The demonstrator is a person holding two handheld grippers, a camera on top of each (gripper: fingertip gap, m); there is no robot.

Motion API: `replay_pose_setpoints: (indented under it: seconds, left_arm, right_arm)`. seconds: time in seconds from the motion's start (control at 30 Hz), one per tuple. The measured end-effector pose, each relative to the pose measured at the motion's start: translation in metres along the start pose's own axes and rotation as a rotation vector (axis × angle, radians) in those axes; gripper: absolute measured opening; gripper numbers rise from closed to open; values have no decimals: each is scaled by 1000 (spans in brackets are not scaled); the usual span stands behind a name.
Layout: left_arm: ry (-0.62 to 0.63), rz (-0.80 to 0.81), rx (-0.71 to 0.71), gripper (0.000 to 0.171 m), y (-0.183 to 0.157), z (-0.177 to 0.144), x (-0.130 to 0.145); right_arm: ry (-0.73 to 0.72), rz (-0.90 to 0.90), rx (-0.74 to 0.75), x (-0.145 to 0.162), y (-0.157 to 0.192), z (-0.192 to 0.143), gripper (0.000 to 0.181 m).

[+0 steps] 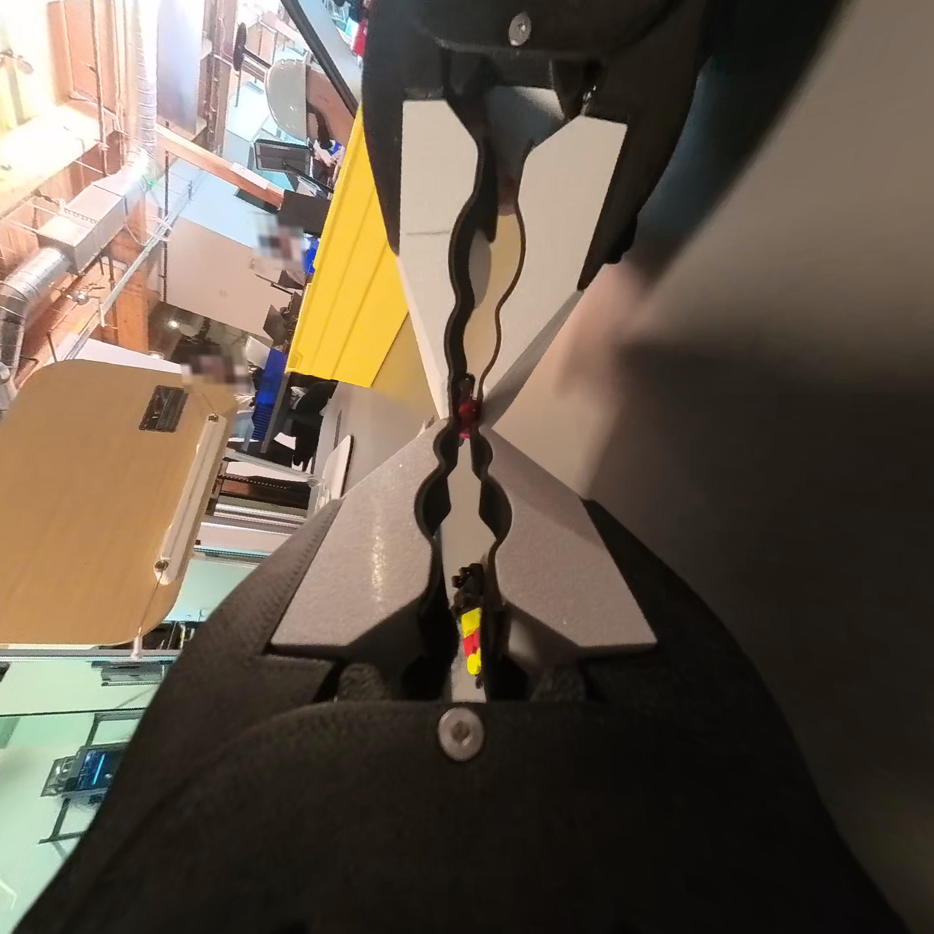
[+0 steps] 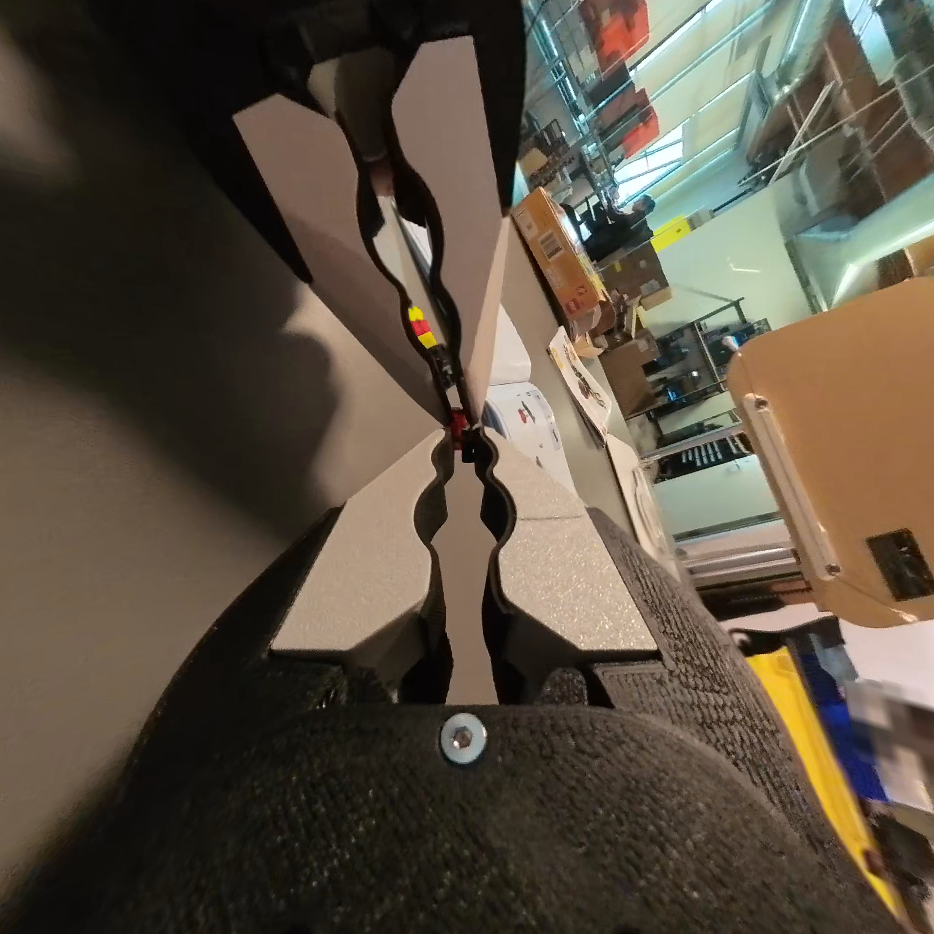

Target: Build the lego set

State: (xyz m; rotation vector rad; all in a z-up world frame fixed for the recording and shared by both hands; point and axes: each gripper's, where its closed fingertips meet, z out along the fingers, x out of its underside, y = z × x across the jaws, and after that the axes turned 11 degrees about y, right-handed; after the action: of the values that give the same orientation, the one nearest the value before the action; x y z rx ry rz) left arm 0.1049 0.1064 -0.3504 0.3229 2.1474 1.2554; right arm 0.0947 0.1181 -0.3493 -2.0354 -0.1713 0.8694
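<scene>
The left gripper [image 1: 465,439] and the right gripper [image 2: 467,445] met tip to tip above the grey desk [image 1: 758,455]. The left fingers were narrowed on a slim black, red and yellow lego assembly [image 1: 470,621], which lay along the gap between them. The right fingers were pinched on a small black piece [image 2: 467,452] against the assembly's red end [image 2: 459,422].

Risk, as judged: the parts were tiny and the contact patch small, so an off-axis push could have twisted a piece out of the grip or split the thin assembly.

The finger pads were grey, matt and speckled, with wavy black-edged inner profiles. The gripper bodies were coarse black plastic.
</scene>
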Motion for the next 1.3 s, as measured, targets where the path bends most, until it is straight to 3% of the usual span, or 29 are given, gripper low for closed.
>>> replay_pose_setpoints:
  seconds: [0.13,0.33,0.63,0.8,0.93,1.13,1.3]
  left_arm:
    - [16,41,-5,4,-2,1,3]
    - [85,59,-70,4,5,7,15]
    - [123,151,-100,4,-1,12,21]
    - [177,19,-149,8,12,14,31]
    - [184,-103,-175,12,27,13,39]
    - [211,-182,-205,19,38,14,51]
    - [171,-225,-239,15,47,10,48]
  right_arm:
    - [-12,56,-37,2,3,4,6]
    - [-30,-38,121,-3,-5,-1,18]
    - [86,-180,152,11,0,9,7]
    - [278,-235,176,34,-9,10,6]
    - [387,-270,79,45,0,7,7]
    - [323,-27,-76,38,7,0,31]
    - [183,509,-312,32,-4,-5,43]
